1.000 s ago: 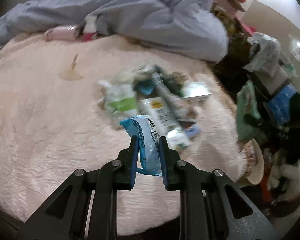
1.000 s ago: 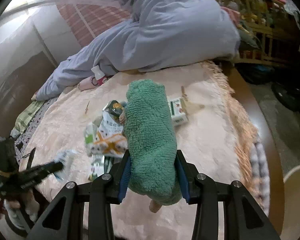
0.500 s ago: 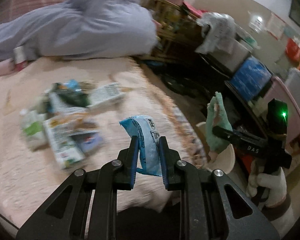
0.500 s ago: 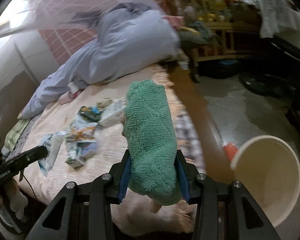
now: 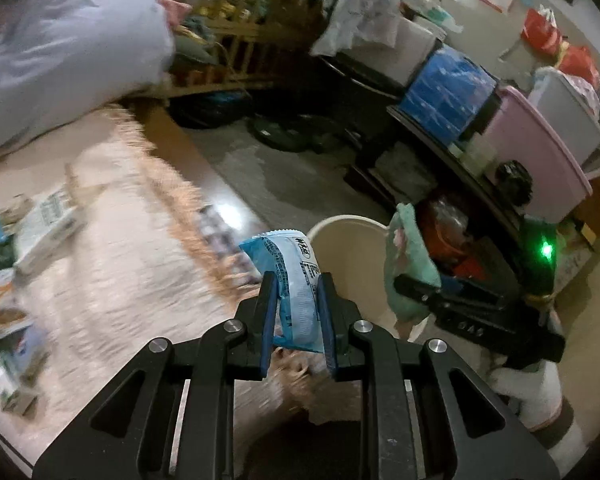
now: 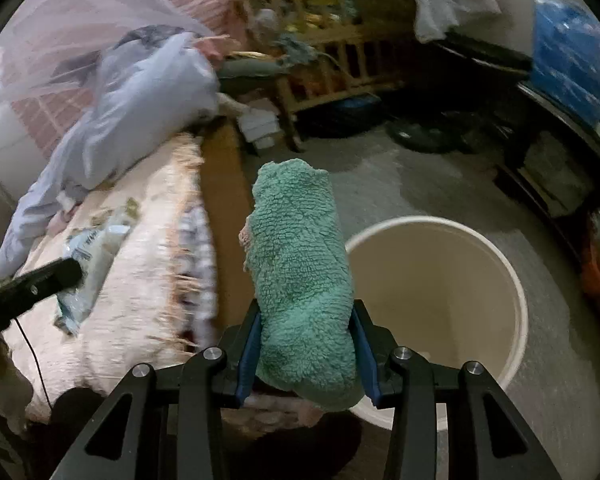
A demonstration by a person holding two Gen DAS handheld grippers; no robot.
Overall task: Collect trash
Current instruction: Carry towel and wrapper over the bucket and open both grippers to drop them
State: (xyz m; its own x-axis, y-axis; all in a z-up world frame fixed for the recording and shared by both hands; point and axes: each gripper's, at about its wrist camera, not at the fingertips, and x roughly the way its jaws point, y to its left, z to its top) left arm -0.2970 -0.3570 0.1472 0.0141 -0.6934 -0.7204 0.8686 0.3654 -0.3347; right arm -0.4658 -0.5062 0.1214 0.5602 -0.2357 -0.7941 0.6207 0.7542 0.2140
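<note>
A pink fringed bedspread (image 5: 112,264) with scattered wrappers (image 5: 40,224) lies left of both tools; bare grey floor (image 6: 380,184) ahead. Left gripper (image 5: 298,300) clamps a blue packet (image 5: 290,268); right gripper (image 6: 306,344) clamps a green cloth (image 6: 300,264), beside the cream bucket (image 6: 512,280).

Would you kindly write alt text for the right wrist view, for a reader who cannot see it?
The right gripper holds a fuzzy green cloth beside an open cream bucket standing on the grey floor. To the left lies a pink bedspread with scattered wrappers.
</note>
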